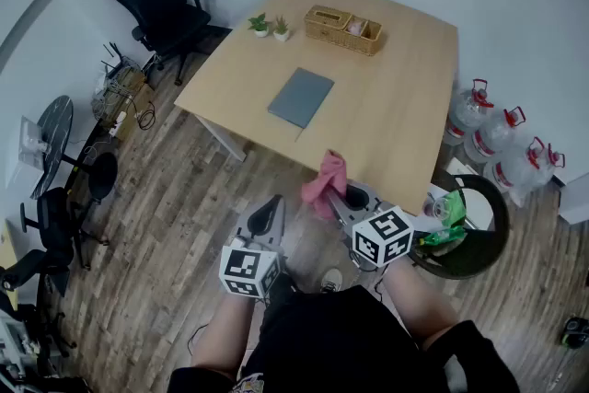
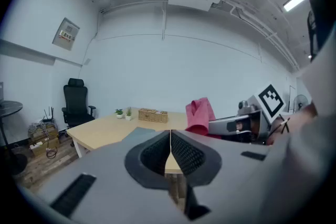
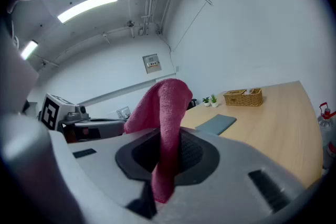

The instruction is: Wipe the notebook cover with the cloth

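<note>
A grey notebook (image 1: pixel 301 97) lies closed near the middle of the wooden table (image 1: pixel 405 106); it also shows as the notebook (image 2: pixel 137 134) and the notebook (image 3: pixel 216 124) in the gripper views. My right gripper (image 1: pixel 333 198) is shut on a pink cloth (image 1: pixel 325 179), which stands up out of its jaws as the cloth (image 3: pixel 163 123) and hangs over the table's near edge. The cloth (image 2: pixel 199 115) is also seen from the left. My left gripper (image 1: pixel 273 209) is shut and empty, held off the table over the floor, left of the right one.
A wicker basket (image 1: pixel 342 28) and two small potted plants (image 1: pixel 268 26) stand at the table's far side. A black office chair (image 1: pixel 158 5) is at the far left. Water jugs (image 1: pixel 502 138) and a dark bin (image 1: pixel 474 230) with green rubbish stand to the right.
</note>
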